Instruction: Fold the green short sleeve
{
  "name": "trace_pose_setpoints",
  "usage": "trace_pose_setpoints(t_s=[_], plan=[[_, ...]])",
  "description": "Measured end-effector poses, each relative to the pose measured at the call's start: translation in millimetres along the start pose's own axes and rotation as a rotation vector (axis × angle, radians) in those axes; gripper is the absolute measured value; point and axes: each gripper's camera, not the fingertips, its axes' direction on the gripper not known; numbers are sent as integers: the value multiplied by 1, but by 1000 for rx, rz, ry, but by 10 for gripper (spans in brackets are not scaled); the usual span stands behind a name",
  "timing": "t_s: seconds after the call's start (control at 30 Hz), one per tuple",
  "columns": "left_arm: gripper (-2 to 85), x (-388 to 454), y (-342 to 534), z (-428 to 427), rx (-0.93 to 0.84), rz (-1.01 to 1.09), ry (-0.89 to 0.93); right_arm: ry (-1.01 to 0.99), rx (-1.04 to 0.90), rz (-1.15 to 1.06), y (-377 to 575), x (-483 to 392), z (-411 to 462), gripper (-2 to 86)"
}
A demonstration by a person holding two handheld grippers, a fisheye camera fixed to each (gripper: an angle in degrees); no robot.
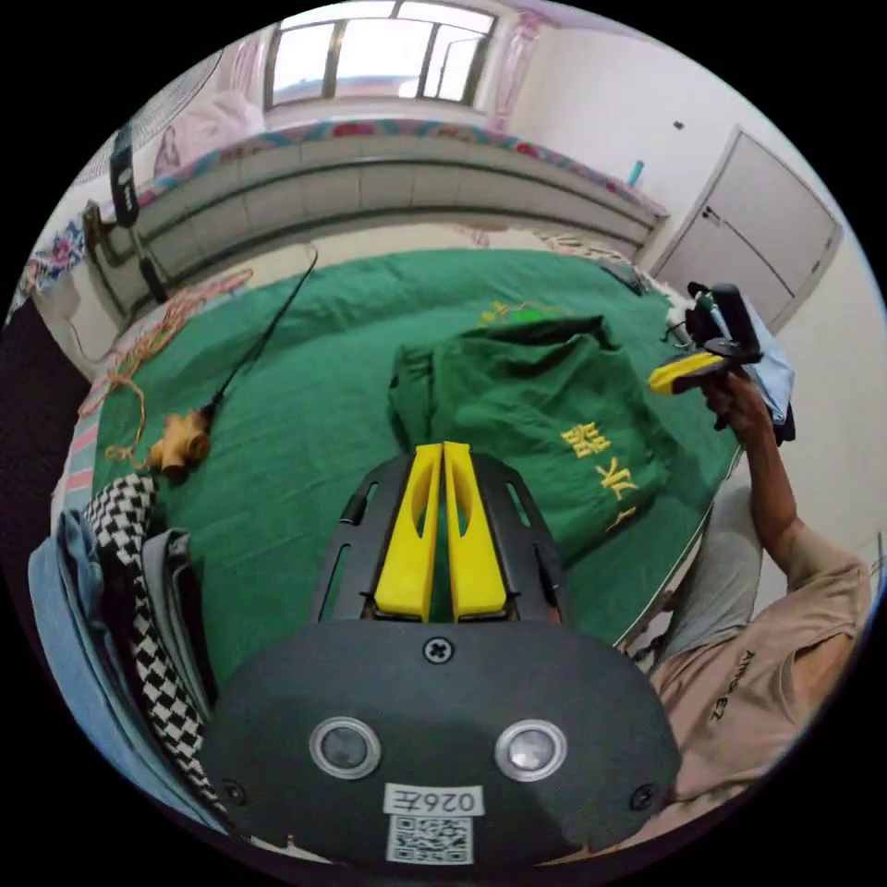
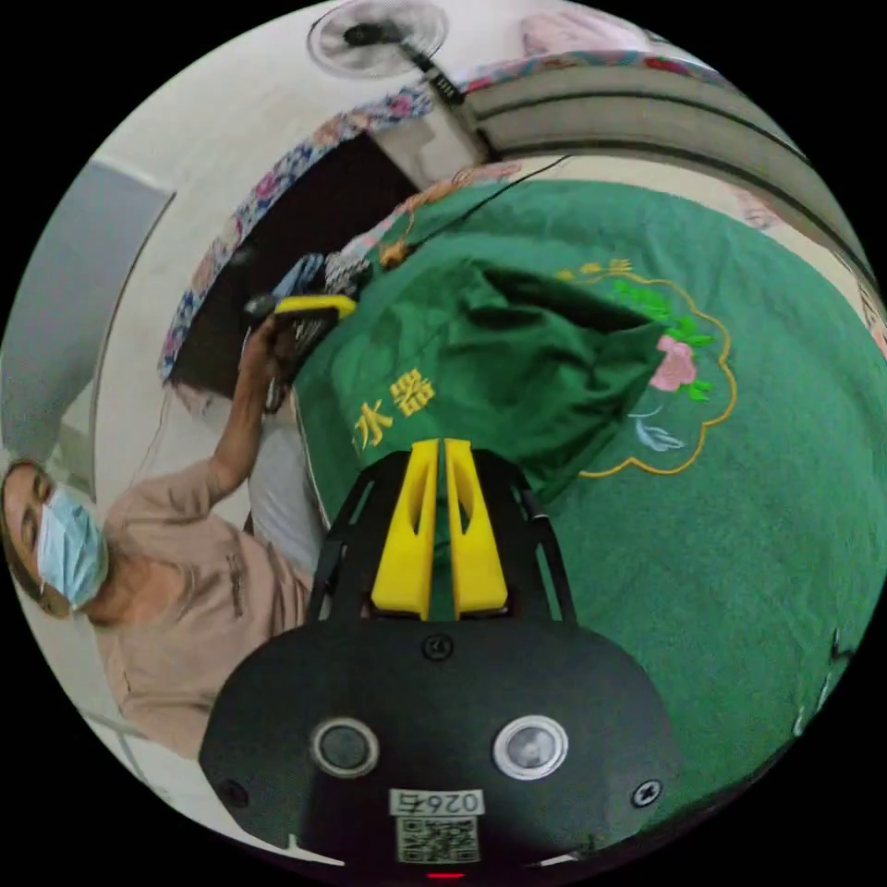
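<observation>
The green short sleeve shirt (image 1: 536, 416) lies crumpled on a green cloth-covered table (image 1: 305, 407), yellow characters on its near side. In the left gripper view my left gripper (image 1: 443, 450) hovers above the shirt's near edge, its yellow jaws together with nothing between them. The right gripper (image 1: 658, 379) shows at the table's right edge, held in a hand, jaws together. In the right gripper view my right gripper (image 2: 437, 445) is shut and empty over the shirt (image 2: 517, 360), and the left gripper (image 2: 346, 304) is held beyond the table's far edge.
A small tan toy (image 1: 180, 442) with a thin black cord lies on the table's left part. Checked and blue clothes (image 1: 129, 591) pile at the near left. The person (image 2: 176, 573) stands by the table edge. A fan (image 2: 374, 32), bed and door (image 1: 753, 231) surround the table.
</observation>
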Motion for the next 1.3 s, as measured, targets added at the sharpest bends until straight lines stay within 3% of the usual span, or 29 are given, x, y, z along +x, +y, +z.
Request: trace_pose_setpoints(t_s=[0.13, 0.2, 0.27, 0.33, 0.4, 0.5, 0.63, 0.8, 0.93, 1.0, 1.17, 1.23, 1.3], plan=[[-9, 107, -4, 20, 114, 312, -165, 123, 149, 262, 6, 37, 2, 69], [-8, 151, 1, 56, -1, 513, -384, 167, 198, 238, 7, 37, 13, 22], [-7, 163, 16, 126, -240, 592, -731, 262, 277, 173, 8, 20, 8, 0], [-7, 171, 32, 135, -143, 616, -810, 483, 334, 164, 11, 4, -2, -5], [-7, 182, 33, 137, -187, 631, -875, 610, 379, 172, 23, -7, -15, -8], [-6, 199, 27, 111, -58, 576, -833, 452, 416, 122, 36, -19, -30, -5], [-3, 204, 19, 81, 134, 520, -762, 464, 392, -17, 32, -47, -19, 19], [26, 151, 4, 104, 89, 416, -845, 566, 216, -115, 18, -59, 33, 74], [10, 85, -17, 128, -82, 249, -384, 535, 146, -51, 17, -53, 51, 22], [0, 78, -19, 124, -79, 265, -372, 579, 281, -105, 23, -77, 34, 0], [-8, 15, 1, 86, 162, -188, -186, 787, 301, -70, 27, -77, 32, 12], [-9, 16, 12, 79, 218, -280, -306, 728, 310, -22, 29, -69, 26, 19], [-9, 34, 13, 72, 280, -243, -413, 638, 357, -56, 31, -77, 22, 14]])
